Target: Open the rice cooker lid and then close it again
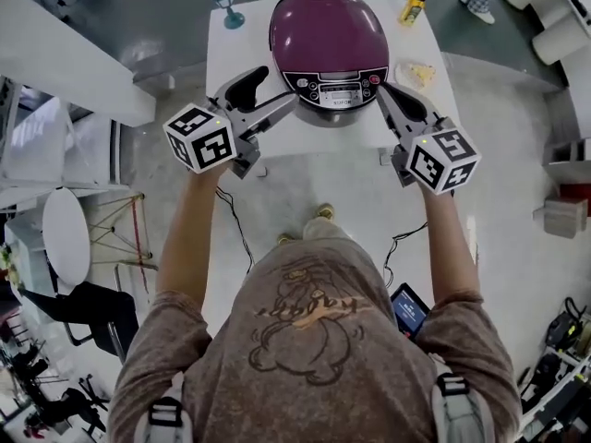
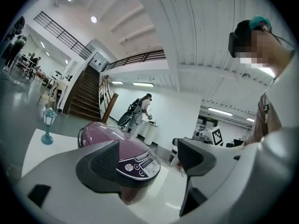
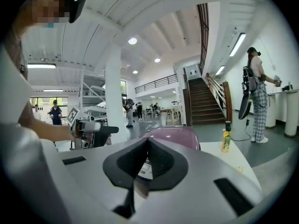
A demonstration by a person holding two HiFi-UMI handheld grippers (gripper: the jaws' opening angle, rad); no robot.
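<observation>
Rice cooker point(image 1: 328, 40), a purple one, stands on the white table point(image 1: 231, 58) with its lid down. My left tongs point(image 1: 266, 100) are near the cooker's front left side, the jaws wide apart and holding nothing; its control panel point(image 2: 140, 162) shows between them. My right tongs point(image 1: 399, 101) are near its front right side, jaws pressed together, empty. Behind the cooker stand a yellow bottle point(image 1: 414, 5) and a blue glass point(image 1: 226, 5).

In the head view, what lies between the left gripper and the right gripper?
The rice cooker, lid down. Its control panel sits directly between the left gripper and the right gripper. The head view shows this.
</observation>
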